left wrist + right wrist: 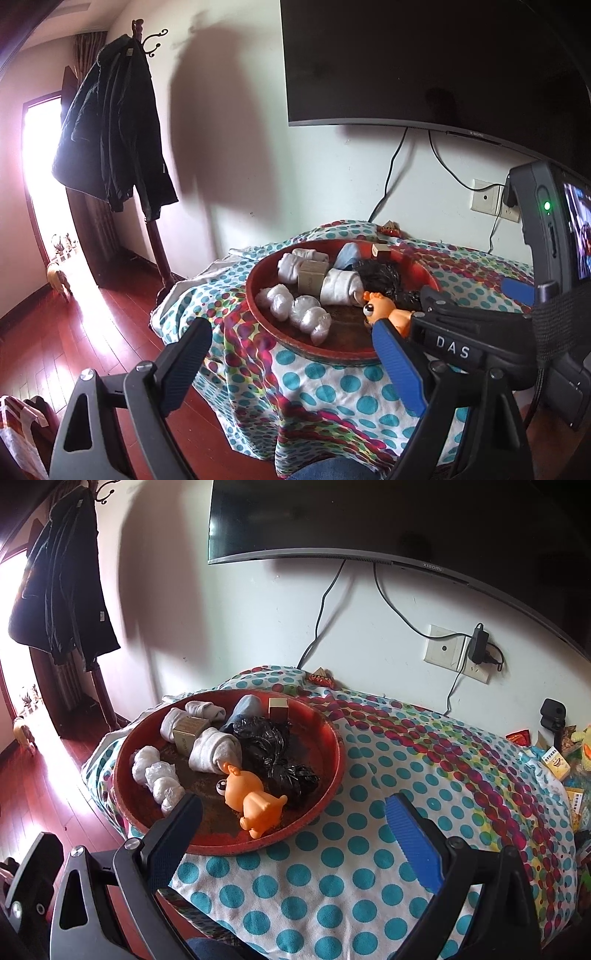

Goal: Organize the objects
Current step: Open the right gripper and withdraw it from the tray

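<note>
A round red tray [334,746] [258,273] sits on a table under a dotted cloth [332,878] [325,387]. In it lie an orange toy animal [255,797] [388,308], rolled white socks [216,753] [340,286], clear-wrapped white bundles [157,775] [295,308], small tan boxes [190,733] [312,275] and a crumpled black bag [275,753] [380,275]. My right gripper [295,812] is open just in front of the tray's near rim, holding nothing. My left gripper [291,339] is open at the tray's left front. The right gripper's body [480,347] crosses the left wrist view.
A wall-mounted TV [369,517] hangs above the table, its cables running to a wall socket [458,653]. Small packets and boxes [557,768] crowd the table's right end. A coat stand with dark jackets [114,136] stands on the red wood floor [55,332] to the left.
</note>
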Demonstrator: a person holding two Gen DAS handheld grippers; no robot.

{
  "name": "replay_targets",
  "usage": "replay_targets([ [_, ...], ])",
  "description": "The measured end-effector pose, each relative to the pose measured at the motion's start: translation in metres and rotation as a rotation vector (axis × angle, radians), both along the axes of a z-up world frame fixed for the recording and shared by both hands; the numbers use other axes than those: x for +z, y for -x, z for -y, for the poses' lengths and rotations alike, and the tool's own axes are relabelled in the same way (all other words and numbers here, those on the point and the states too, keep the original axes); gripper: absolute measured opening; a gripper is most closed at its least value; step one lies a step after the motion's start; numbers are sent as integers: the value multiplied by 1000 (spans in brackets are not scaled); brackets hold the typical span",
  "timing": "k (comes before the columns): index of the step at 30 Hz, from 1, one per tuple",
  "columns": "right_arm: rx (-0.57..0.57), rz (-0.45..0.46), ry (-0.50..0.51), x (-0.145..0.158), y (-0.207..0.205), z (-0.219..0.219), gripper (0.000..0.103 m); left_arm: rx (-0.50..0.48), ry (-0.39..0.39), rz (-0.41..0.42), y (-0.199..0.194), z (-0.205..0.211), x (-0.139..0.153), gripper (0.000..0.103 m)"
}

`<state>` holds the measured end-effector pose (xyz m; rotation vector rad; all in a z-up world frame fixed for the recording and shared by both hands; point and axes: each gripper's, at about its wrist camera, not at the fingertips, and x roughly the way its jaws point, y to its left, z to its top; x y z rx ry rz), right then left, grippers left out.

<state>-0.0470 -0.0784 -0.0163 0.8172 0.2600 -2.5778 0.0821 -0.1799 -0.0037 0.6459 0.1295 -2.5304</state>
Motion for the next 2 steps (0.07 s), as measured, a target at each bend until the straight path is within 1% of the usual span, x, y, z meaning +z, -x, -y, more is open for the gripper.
replay_targets([
  [2, -2, -1, 1, 0, 0, -1, 99, -4, -27, 3, 0, 2, -2, 91],
])
